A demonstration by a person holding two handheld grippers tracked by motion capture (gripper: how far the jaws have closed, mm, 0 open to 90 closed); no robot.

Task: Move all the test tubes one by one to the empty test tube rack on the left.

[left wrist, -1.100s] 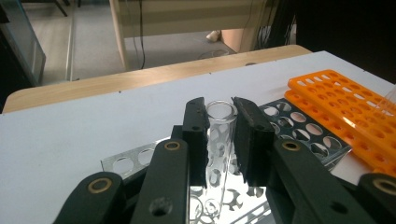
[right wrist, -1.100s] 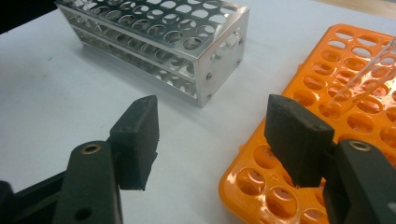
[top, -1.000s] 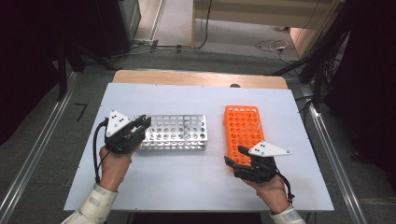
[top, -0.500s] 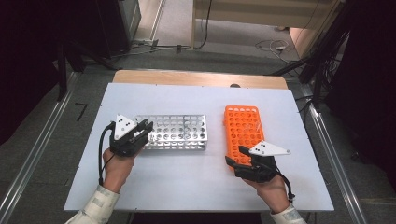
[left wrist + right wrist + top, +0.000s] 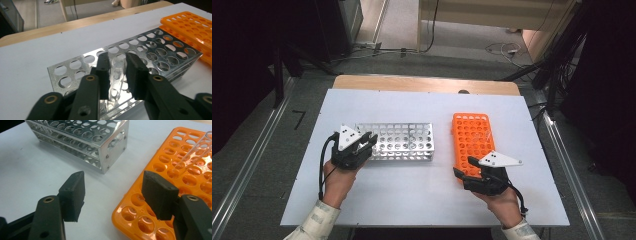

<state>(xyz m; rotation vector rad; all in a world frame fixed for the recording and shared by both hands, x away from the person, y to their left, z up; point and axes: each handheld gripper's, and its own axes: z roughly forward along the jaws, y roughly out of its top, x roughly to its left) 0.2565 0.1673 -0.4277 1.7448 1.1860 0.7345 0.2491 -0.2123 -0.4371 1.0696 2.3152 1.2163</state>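
The clear test tube (image 5: 117, 75) stands upright in a hole near the 9 o'clock end of the metal rack (image 5: 404, 141), between the jaws of the left gripper (image 5: 117, 72); the jaws sit narrow and close to its sides, having just eased apart slightly, so whether the pads still press on the glass cannot be told; the tube appears seated and carried by the rack, which suggests a release in progress. The rack lies lengthwise across the white table (image 5: 412, 195), giving the left gripper access from 6 o'clock.

At 3 o'clock of the metal rack, well apart, the orange rack (image 5: 472, 140) lies lengthwise from 12 to 6 o'clock; a second test tube (image 5: 192, 157) leans tilted in one of its holes. The right gripper (image 5: 113, 195) rests at the orange rack's 6 o'clock edge, jaws wide and holding nothing, one jaw over the table and one over the rack; it is judged to be waiting.
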